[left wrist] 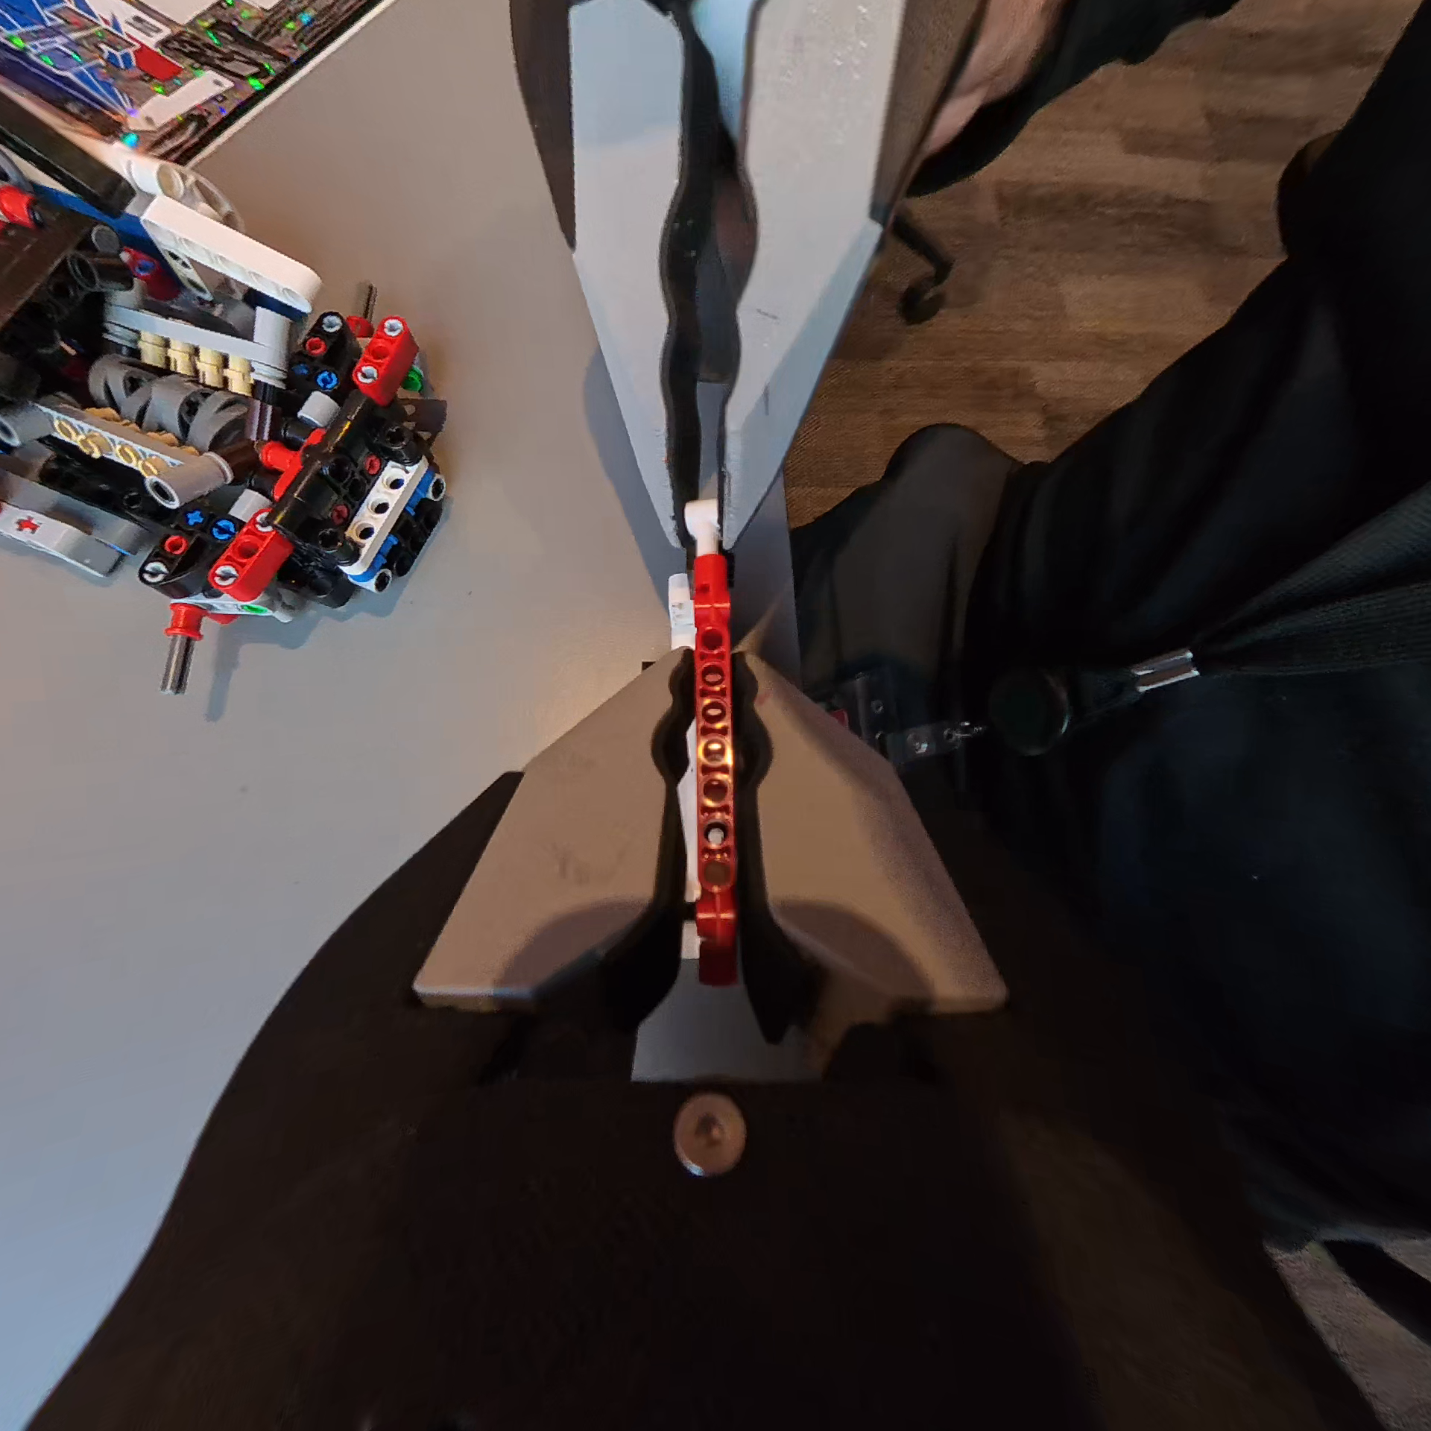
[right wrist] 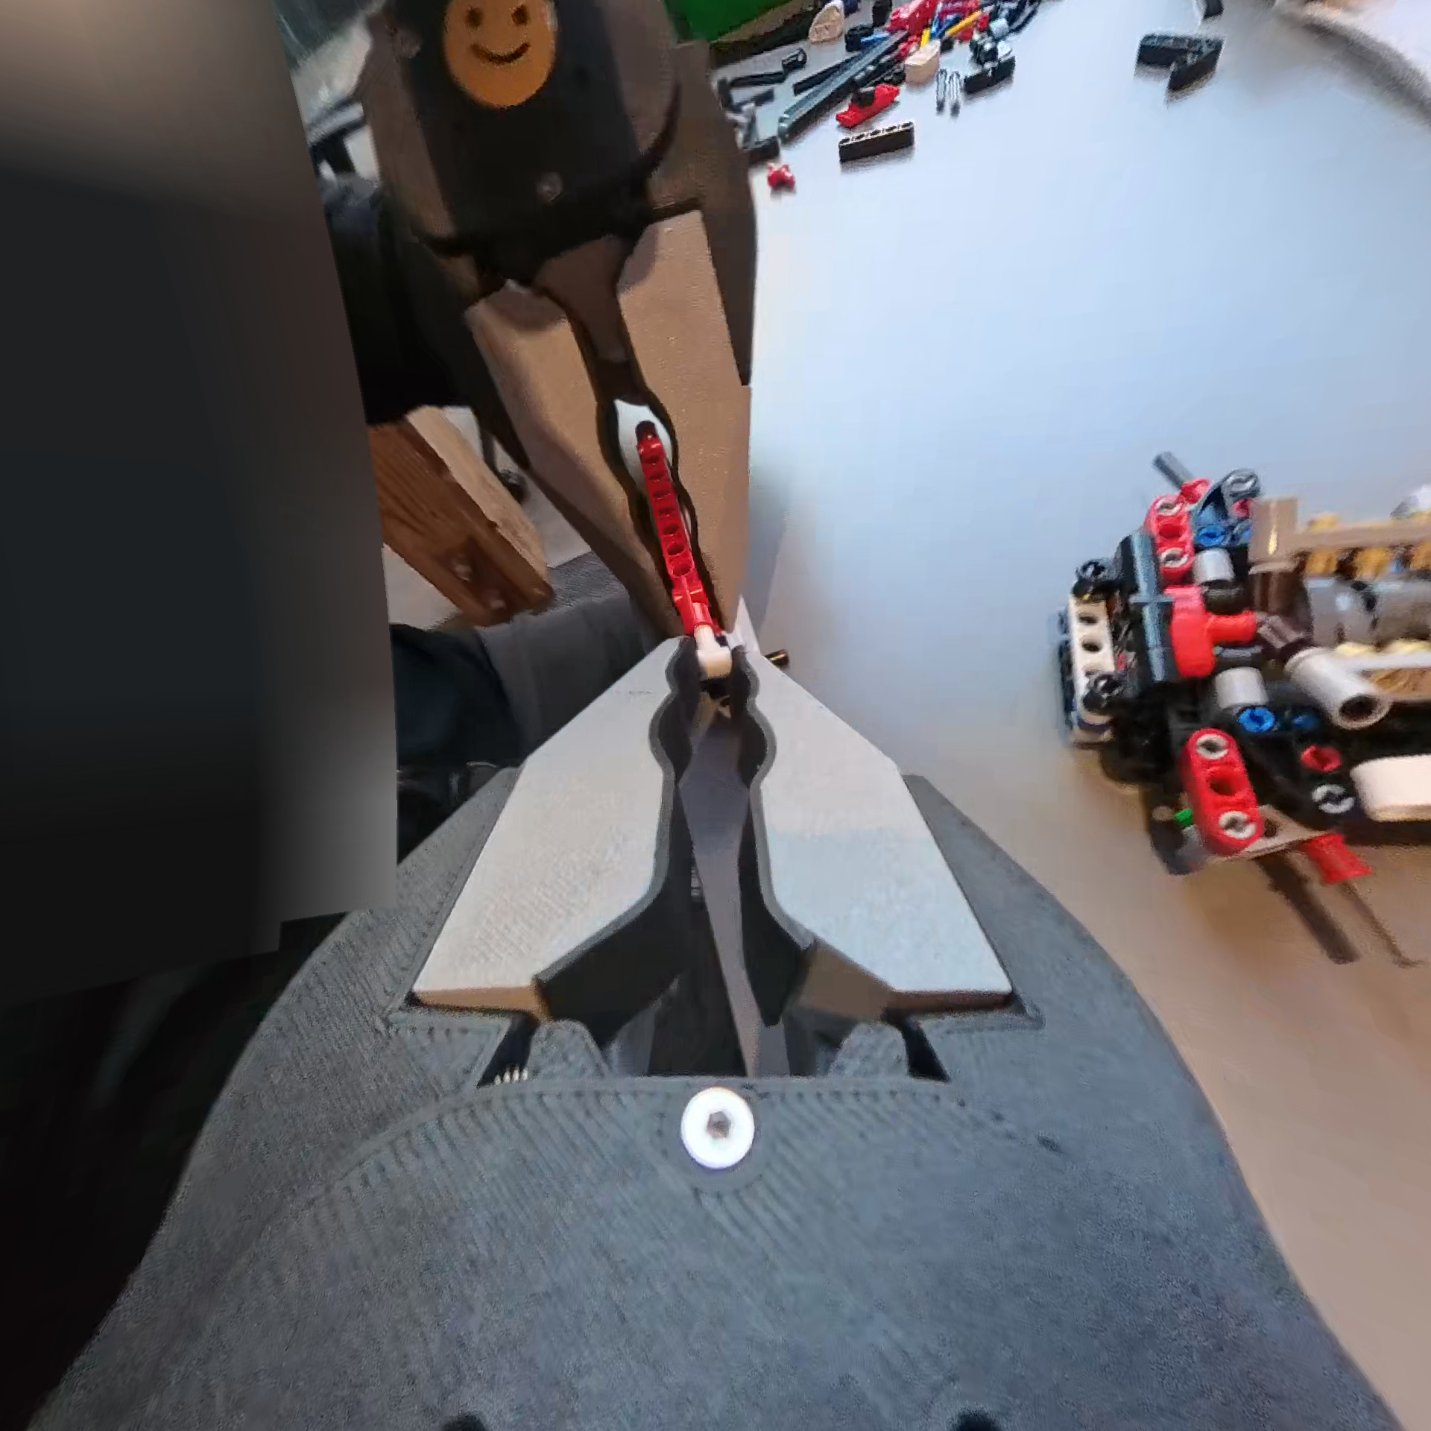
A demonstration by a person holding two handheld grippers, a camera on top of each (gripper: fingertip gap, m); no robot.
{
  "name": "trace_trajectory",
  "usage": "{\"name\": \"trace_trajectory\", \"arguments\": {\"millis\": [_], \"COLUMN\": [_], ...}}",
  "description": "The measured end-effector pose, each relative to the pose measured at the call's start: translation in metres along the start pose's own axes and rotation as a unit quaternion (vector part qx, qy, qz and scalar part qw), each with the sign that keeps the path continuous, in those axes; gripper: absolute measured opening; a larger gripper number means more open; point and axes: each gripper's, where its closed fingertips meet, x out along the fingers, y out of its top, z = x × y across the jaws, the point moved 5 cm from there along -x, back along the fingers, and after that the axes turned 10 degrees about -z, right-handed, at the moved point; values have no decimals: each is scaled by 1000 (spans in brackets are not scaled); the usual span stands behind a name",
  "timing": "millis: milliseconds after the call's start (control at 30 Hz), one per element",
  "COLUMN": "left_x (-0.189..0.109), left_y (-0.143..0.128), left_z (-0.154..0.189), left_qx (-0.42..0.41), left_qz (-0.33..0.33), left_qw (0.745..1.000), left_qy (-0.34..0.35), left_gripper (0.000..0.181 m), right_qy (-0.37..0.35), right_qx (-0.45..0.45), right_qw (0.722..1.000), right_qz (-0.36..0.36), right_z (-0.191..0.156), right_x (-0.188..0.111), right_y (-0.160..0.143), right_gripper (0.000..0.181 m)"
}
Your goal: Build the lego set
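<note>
The left gripper (left wrist: 708, 674) pinches the long red perforated plastic beam (left wrist: 714, 763) flat between its jaws, bracing it above the bench edge. Just beyond the beam's far end, the right gripper (right wrist: 711, 658) nips a small white plastic connector (right wrist: 712, 657) against that end (apparently to seat it). Farther from the beam, the part-built black, red and white Lego model (left wrist: 232, 434) rests on the grey bench (left wrist: 464, 232).
</note>
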Motion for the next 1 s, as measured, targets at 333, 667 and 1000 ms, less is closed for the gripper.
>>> {"name": "trace_trajectory", "arguments": {"millis": [333, 667, 1000], "left_x": [-1, -2, -5], "left_y": [-1, -2, -5], "left_z": [-5, -8, -8], "left_qx": [-42, -36, 9], "left_qz": [16, 18, 9], "left_qw": [998, 997, 1000], "left_qy": [-43, -67, -29], "left_gripper": [5, 5, 5], "right_qy": [-170, -49, -48], "right_qx": [-229, -220, -279], "right_qw": [958, 974, 958], "right_qz": [-4, -20, -55], "right_z": [-8, 3, 2], "right_x": [2, 2, 5], "right_y": [0, 5, 10], "right_gripper": [4, 4, 5]}}
